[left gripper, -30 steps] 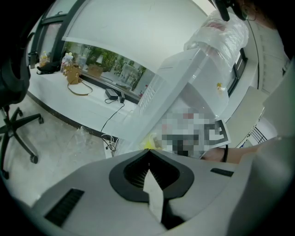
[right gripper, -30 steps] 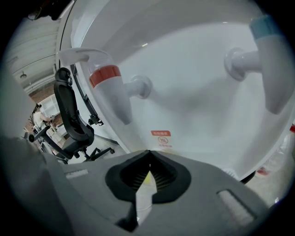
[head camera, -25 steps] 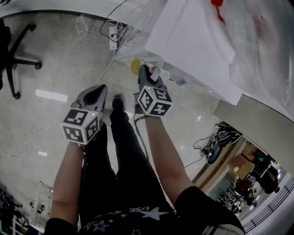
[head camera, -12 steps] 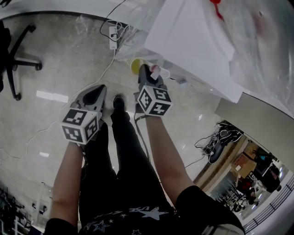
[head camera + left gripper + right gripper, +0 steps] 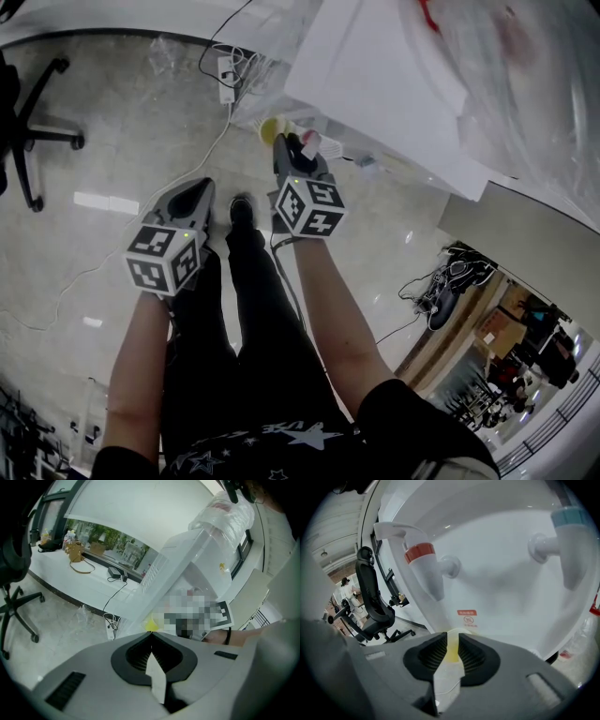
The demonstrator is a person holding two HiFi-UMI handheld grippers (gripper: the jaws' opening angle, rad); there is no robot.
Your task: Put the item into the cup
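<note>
- The right gripper (image 5: pixel 452 642) had its jaws clamped on the thin wall of a pale yellow cup (image 5: pixel 453 654), held up against the front of the white water dispenser (image 5: pixel 501 578).
- The cup's rim sat just below the dispenser's red-capped tap (image 5: pixel 424 566); the blue-capped tap (image 5: pixel 568 531) was well off to the side.
- The left gripper (image 5: pixel 151 635) had its jaws together with nothing between them, and it hung back from the dispenser over the floor (image 5: pixel 112 141).
- No item showed inside the cup — its inside could not be made out.

Bright light is being reflected as glare off the floor (image 5: pixel 103 199) beside the left gripper (image 5: pixel 197 190); edges are being bowed and darkened by wide-angle lenses.
</note>
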